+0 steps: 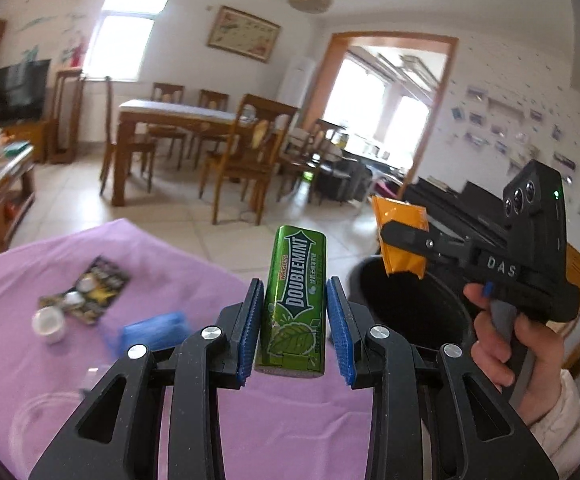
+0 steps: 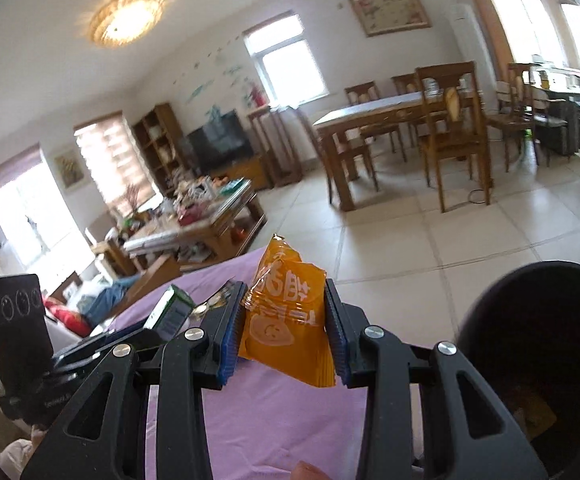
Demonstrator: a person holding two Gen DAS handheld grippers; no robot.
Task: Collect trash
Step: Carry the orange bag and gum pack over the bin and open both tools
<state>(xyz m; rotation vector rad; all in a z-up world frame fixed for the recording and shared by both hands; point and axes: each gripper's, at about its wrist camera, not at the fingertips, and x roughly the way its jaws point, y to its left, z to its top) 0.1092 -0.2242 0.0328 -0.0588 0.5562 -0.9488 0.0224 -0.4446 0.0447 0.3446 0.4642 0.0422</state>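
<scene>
My left gripper (image 1: 293, 322) clamps the green gum box (image 1: 296, 304) above the purple cloth's (image 1: 170, 264) right edge; my right gripper (image 2: 284, 330) pinches the orange wrapper (image 2: 286, 316) beside the black bin (image 2: 538, 360)

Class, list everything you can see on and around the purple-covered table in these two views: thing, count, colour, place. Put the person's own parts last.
Gum pack: one, green, held in left tongs.
Snack wrapper: one, orange, held in right tongs.
Bin: one, black, beside the table.
Tablecloth: one, purple, covering the table.
Printed packet: one, black and gold, on the cloth.
Small tub: one, white, on the cloth.
Blue packet: one, on the cloth.
Left tongs: black, blue pads.
Right tongs: black, blue pads.
Hand: one, gripping the right tongs' handle.
</scene>
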